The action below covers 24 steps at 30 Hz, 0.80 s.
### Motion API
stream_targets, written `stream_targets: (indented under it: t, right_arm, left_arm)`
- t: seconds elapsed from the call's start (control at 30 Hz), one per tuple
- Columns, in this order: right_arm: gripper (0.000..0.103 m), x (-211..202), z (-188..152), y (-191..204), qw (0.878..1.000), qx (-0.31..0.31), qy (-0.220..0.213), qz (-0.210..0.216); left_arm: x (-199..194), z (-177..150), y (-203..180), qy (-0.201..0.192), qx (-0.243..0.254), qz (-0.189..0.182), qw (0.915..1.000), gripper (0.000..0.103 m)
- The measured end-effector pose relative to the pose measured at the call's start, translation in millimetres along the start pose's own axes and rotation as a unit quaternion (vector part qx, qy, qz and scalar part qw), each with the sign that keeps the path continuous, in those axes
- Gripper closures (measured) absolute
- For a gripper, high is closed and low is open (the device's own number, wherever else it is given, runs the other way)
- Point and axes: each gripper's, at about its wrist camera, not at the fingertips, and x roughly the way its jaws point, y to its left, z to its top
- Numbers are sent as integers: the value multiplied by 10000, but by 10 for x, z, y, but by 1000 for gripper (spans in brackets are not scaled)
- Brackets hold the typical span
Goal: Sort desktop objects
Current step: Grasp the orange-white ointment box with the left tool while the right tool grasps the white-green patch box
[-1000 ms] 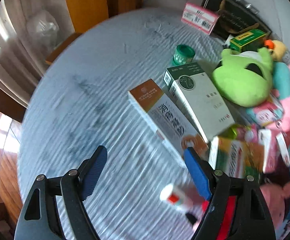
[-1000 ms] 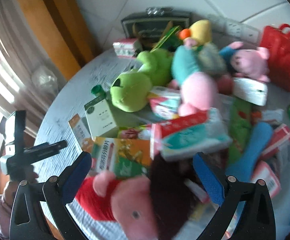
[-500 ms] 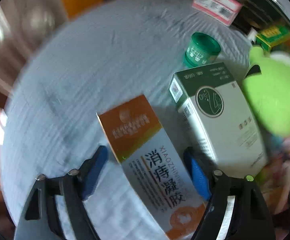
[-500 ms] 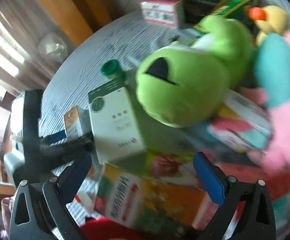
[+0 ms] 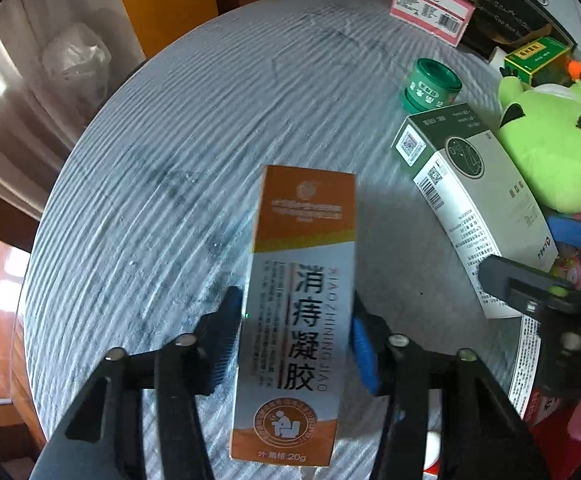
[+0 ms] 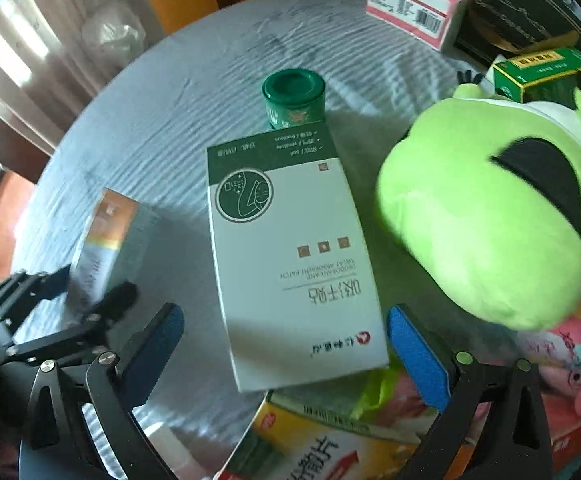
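The round counter (image 5: 138, 208), covered in a pale ribbed cloth, lay bare over its whole left half up to the curved edge, beyond which a wooden floor and curtains showed. All the clutter sat along the right side and the far rim.

The left gripper (image 5: 294, 338) pointed steeply down over the bare middle, its jaws closing on a long orange-and-white cardboard medicine box (image 5: 298, 308); the blue pads stood against both long sides of the box, which lay lengthwise between them.

The right gripper (image 6: 282, 354) hung wide open above a white cardboard box with a dark green end band (image 6: 286, 248), which lay flat between the pads without touching either. This box's near end rested on a yellow carton (image 6: 310, 440). Just beyond its far end stood a small round green jar with its lid on (image 6: 293, 98); what it held could not be told. A bright green plush frog (image 6: 490, 220) lay just beside the white box on the right. At the far rim lay a pink-and-white barcode box (image 6: 410, 4) and a green-and-yellow box (image 6: 542, 72), well apart from the grippers.
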Motion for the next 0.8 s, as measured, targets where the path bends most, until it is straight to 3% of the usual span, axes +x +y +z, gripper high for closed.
stream_targets:
  t: [0.1, 0.2, 0.23, 0.47, 0.8]
  right_arm:
    - [4, 48, 14, 17, 10000, -59, 33, -68]
    - [24, 100, 29, 31, 9998, -121, 87, -166]
    - [25, 110, 28, 35, 9997, -142, 94, -156]
    - [27, -153, -72, 90, 9995, -246, -175, -55]
    - [27, -1303, -369, 212, 9910, -183, -1320, -80]
  left_arm:
    - [1, -1, -1, -29, 62, -2, 10000, 57]
    - [5, 4, 16, -53, 74, -33, 10000, 57]
    - [-4, 6, 17, -70, 68, -31, 9999, 58]
    - [-253, 94, -26, -418, 68, 11, 9991, 58]
    - [-1190, 69, -37, -1413, 126, -82, 9899, 58]
